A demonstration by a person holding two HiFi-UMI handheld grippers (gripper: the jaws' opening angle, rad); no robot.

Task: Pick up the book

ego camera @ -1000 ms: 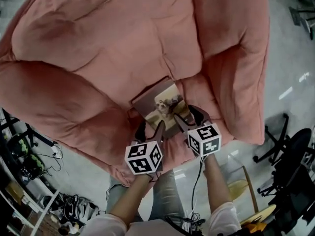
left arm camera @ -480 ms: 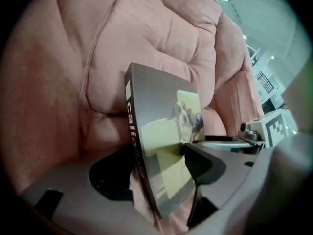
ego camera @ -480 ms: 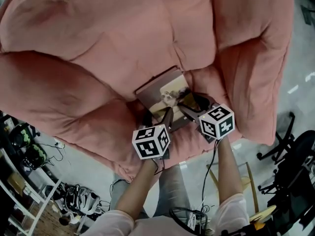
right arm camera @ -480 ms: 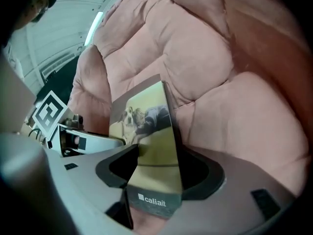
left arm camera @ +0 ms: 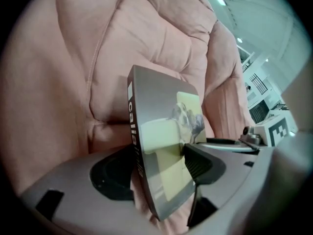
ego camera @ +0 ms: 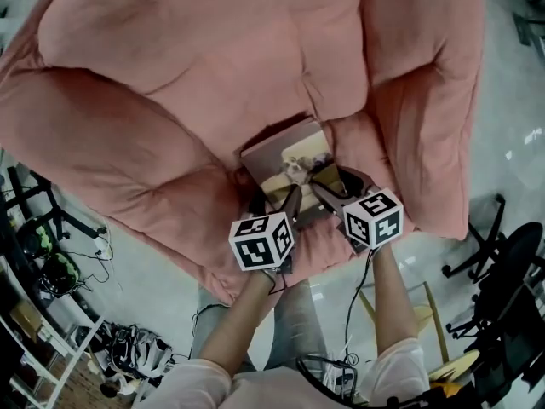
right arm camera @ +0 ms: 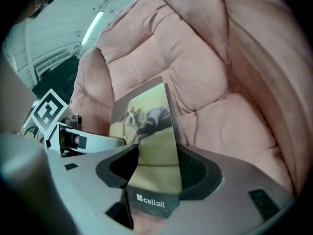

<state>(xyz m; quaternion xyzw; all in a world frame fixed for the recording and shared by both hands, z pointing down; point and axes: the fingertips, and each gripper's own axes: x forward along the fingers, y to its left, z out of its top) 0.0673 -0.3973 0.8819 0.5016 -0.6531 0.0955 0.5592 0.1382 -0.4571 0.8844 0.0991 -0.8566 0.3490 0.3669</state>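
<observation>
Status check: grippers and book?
Left gripper shut on book. Right gripper shut on it too. Book over pink armchair seat. Nothing blocking.

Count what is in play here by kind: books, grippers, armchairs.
book: 1
grippers: 2, the left gripper and the right gripper, both shut on the book
armchair: 1, pink
Total: 4

Soft even indoor light, ceiling strip lamp [right arm camera: 93, 27] at eleven o'clock, glare on floor [ego camera: 531, 135] at three o'clock, black fisheye corners, blurred foreground
</observation>
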